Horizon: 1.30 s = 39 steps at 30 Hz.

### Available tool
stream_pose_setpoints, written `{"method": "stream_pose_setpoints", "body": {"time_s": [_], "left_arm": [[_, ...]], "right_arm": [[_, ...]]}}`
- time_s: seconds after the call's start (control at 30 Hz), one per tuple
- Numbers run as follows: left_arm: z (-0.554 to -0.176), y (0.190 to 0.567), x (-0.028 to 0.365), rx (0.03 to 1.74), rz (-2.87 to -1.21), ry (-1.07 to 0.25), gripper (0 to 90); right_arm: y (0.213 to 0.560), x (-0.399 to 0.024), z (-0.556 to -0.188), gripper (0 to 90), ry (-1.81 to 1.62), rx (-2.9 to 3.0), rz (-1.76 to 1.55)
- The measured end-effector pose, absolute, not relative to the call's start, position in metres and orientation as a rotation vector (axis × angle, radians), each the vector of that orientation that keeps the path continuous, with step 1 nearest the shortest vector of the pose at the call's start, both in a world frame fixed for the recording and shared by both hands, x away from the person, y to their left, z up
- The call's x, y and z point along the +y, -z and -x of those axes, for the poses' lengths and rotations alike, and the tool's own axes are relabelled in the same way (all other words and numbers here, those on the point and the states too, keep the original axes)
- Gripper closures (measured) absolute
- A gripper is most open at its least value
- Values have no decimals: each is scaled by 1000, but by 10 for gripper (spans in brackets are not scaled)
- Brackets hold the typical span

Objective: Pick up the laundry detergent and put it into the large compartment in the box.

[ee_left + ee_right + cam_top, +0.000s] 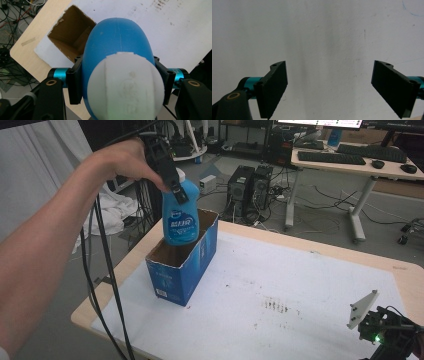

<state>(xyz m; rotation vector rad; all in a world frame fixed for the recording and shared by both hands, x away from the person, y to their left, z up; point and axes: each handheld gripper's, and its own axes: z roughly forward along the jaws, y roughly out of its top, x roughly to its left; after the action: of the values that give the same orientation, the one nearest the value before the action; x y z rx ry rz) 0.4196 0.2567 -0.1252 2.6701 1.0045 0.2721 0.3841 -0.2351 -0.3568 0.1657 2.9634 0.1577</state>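
A blue bottle point(180, 217) with a white cap hangs upright over the open top of a blue cardboard box point(184, 265), its base dipping just inside the rim. My left gripper point(174, 185) is shut on the bottle near its top, pointing down. In the left gripper view the white cap point(126, 86) and blue body point(117, 37) sit pinched between the two black jaws, with the box's brown inside point(71, 33) below. My right gripper point(382, 327) rests at the table's front right corner; in its own view its jaws stand wide apart, open point(329, 87) over the white mat.
The box stands near the left edge of a white mat point(280, 290) on a wooden table point(240, 227). A black cable point(102, 265) trails from the left gripper down past the table's left side. Computer towers point(250, 187) and a desk point(350, 165) stand behind.
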Motion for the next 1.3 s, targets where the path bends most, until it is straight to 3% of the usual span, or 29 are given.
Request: {"method": "stream_pose_setpoints", "body": {"time_s": [1.0, 1.3], "left_arm": [[-425, 254, 267, 932, -2758, -149, 384], [-422, 273, 267, 914, -2782, -130, 384]], "right_arm": [[367, -231, -383, 129, -131, 2980, -152], [369, -231, -383, 129, -122, 2986, -159]]}}
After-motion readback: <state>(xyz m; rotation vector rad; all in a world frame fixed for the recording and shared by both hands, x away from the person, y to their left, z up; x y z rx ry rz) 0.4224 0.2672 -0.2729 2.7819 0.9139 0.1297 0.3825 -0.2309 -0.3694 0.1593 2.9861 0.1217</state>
